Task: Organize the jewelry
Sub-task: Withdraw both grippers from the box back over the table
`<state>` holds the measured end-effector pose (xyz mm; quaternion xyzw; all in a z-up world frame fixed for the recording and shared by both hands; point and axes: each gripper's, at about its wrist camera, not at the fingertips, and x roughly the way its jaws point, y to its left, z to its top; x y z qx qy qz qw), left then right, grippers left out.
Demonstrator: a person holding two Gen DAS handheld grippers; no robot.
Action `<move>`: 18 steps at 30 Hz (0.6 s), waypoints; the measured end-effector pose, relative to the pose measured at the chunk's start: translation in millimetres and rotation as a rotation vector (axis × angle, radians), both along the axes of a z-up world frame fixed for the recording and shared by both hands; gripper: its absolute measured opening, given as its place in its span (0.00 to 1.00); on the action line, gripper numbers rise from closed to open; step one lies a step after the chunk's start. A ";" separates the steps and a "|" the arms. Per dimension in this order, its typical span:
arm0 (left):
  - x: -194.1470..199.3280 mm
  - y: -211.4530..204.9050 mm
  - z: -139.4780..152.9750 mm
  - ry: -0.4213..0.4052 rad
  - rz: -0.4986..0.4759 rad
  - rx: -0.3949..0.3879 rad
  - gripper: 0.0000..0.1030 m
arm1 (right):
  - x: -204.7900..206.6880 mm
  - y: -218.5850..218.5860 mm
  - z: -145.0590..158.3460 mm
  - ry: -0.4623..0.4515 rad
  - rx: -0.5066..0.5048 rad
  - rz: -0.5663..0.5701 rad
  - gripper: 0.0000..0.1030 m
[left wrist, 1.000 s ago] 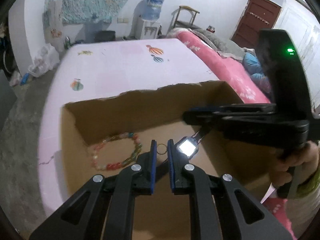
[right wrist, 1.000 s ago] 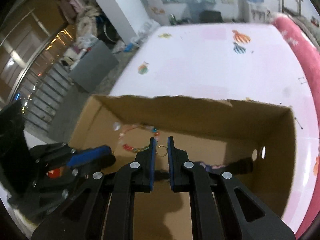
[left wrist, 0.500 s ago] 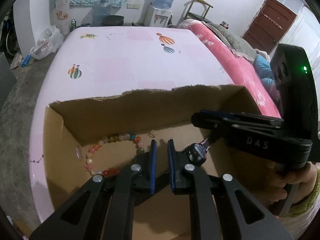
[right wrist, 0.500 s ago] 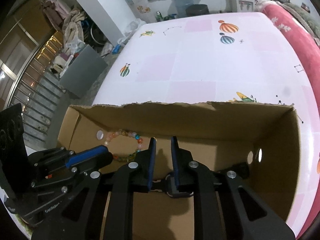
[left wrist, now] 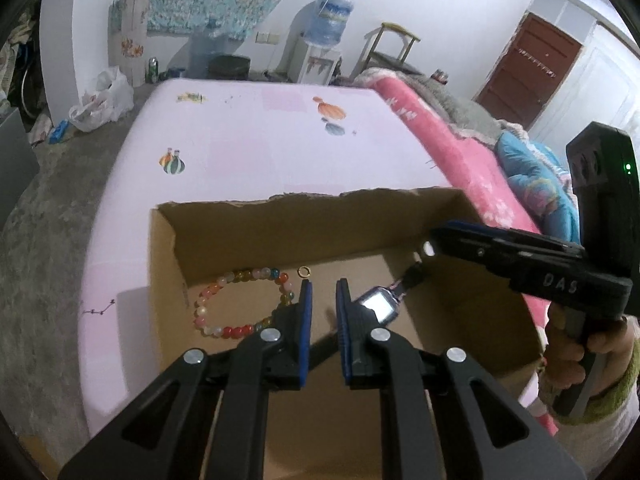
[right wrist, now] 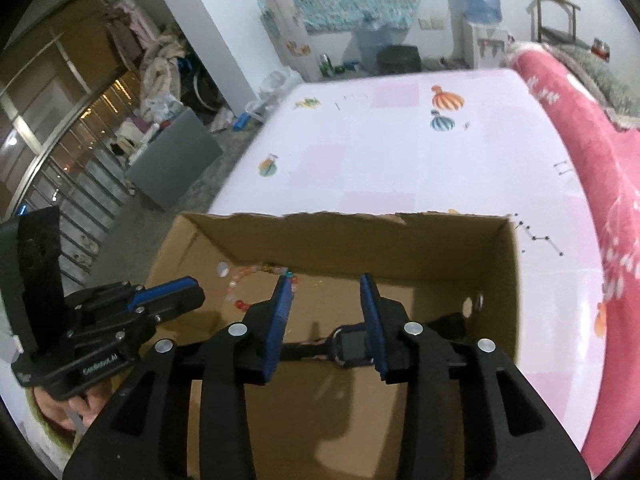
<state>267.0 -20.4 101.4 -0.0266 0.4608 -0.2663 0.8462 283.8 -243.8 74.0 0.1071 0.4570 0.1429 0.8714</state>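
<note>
Left wrist view: we are at the release step, with both grippers over the cardboard box [left wrist: 224, 240] and their jaws opening. The left gripper [left wrist: 321, 300] has nothing between its pads. The right gripper [right wrist: 326, 300] is parting too, and its pads are clear of the watch [right wrist: 352, 346], which lies on the box floor below them.

Taking the box as our landmark: the beaded bracelet [left wrist: 240, 304] lies on its floor toward the left wall, and the small gold ring [left wrist: 304, 271] sits near the back wall, just beyond the bracelet and ahead of the left gripper's tips. The watch rests mid-floor, its face [left wrist: 376, 302] lit. In the right wrist view its strap is partly hidden, so we cannot tell how it lies.

We judge the next move calls for lifting both grippers clear of the box rim and finding any remaining piece.
</note>
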 end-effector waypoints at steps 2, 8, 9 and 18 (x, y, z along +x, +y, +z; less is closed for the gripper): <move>-18.2 11.3 11.1 -0.035 -0.009 -0.022 0.19 | -20.4 -3.2 13.0 -0.040 0.018 0.007 0.38; -91.8 58.2 37.7 -0.175 -0.013 -0.043 0.32 | -105.2 -18.2 46.1 -0.175 0.074 0.044 0.44; -102.0 64.4 38.8 -0.190 -0.009 -0.041 0.34 | -118.2 -20.5 48.8 -0.191 0.083 0.047 0.45; -183.5 83.7 -16.8 -0.140 -0.014 0.014 0.42 | -206.0 -12.5 -11.8 -0.147 0.174 0.039 0.46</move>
